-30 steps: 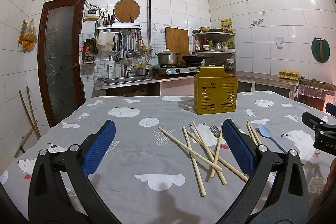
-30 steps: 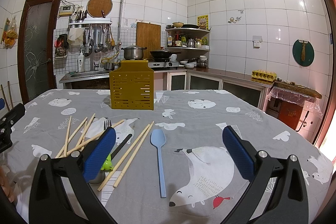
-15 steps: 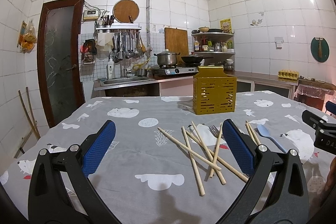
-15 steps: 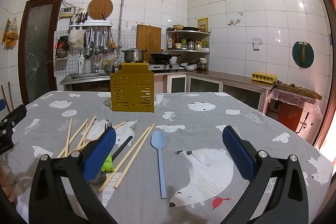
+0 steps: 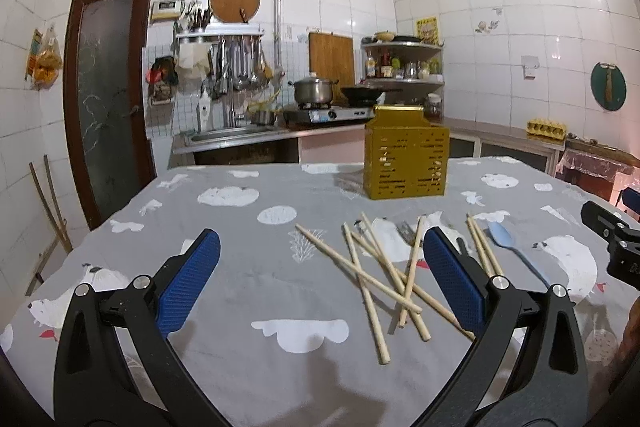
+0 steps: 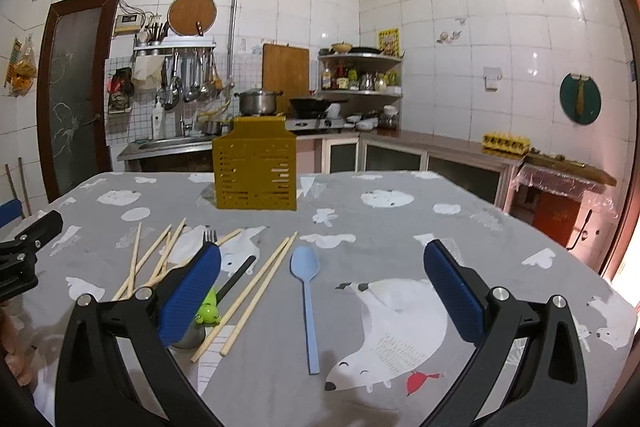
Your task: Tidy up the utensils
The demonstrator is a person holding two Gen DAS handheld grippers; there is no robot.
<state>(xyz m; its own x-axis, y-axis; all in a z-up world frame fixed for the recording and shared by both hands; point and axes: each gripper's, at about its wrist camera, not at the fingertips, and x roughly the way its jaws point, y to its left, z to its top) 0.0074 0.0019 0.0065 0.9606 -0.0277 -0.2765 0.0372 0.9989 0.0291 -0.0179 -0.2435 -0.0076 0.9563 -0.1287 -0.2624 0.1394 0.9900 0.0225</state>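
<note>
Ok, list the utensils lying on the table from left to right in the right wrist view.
Crossed pile of wooden chopsticks → metal fork with black handle → parallel pair of wooden chopsticks → light blue plastic spoon.

Even indoor light, tile glare, sharp focus, fisheye-bent dark edges.

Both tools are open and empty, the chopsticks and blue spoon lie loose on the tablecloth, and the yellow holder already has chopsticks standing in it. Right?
Not quite. In both wrist views nothing shows standing in the yellow holder. The rest holds: left tool and right tool open and empty, chopsticks and blue spoon loose on the tablecloth.
</note>
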